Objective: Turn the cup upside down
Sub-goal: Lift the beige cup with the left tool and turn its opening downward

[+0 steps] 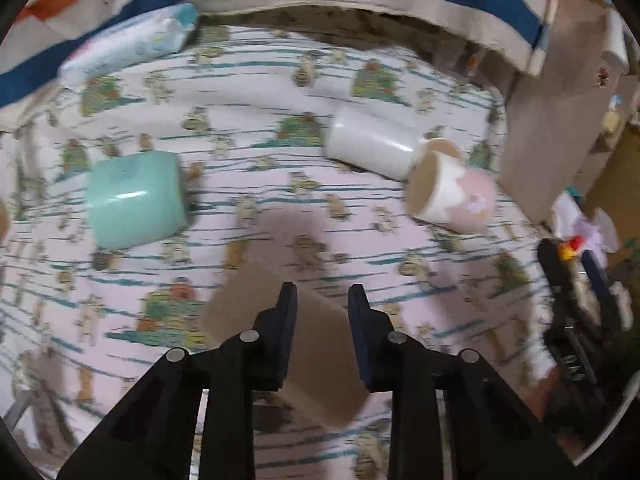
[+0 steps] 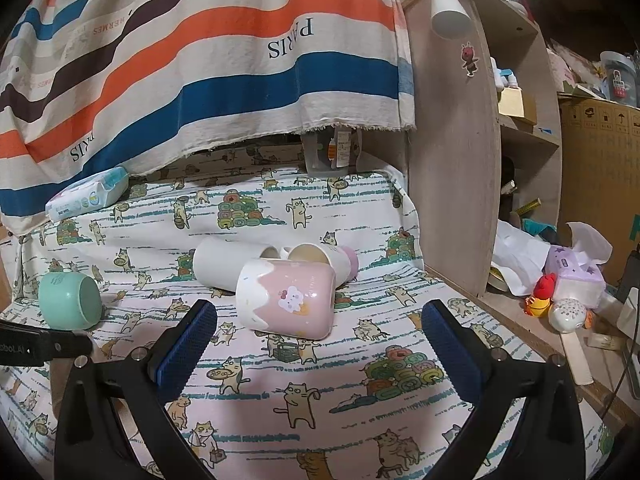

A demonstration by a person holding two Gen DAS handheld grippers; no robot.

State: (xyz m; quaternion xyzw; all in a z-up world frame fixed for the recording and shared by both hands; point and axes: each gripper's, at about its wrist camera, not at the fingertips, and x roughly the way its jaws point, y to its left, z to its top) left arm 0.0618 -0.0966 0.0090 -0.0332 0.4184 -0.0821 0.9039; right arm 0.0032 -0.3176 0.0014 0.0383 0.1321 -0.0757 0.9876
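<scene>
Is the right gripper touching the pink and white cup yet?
Apart. The right wrist view shows the right gripper open, printed cloth visible between both fingers and the pink and white cup.

Tan cup [image 1: 296,344] between hand-held gripper [image 1: 322,294] fingers

On the cat-print cloth counter [image 2: 360,400], a pink-and-white ceramic cup [image 2: 285,301] lies on its side, centre front. Just behind it, a plain white cylindrical cup [image 2: 224,262] on its side to the left & a second pink-and-white cup [image 2: 320,258] to the right, touching. Mint-green round cup [image 2: 69,300] lies well apart at far left. Pale wet-wipes packet [image 2: 86,193] sits at back left, under the striped hanging fabric [image 2: 200,60]. Wooden shelf unit [image 2: 452,160] stands right of the counter.
</scene>
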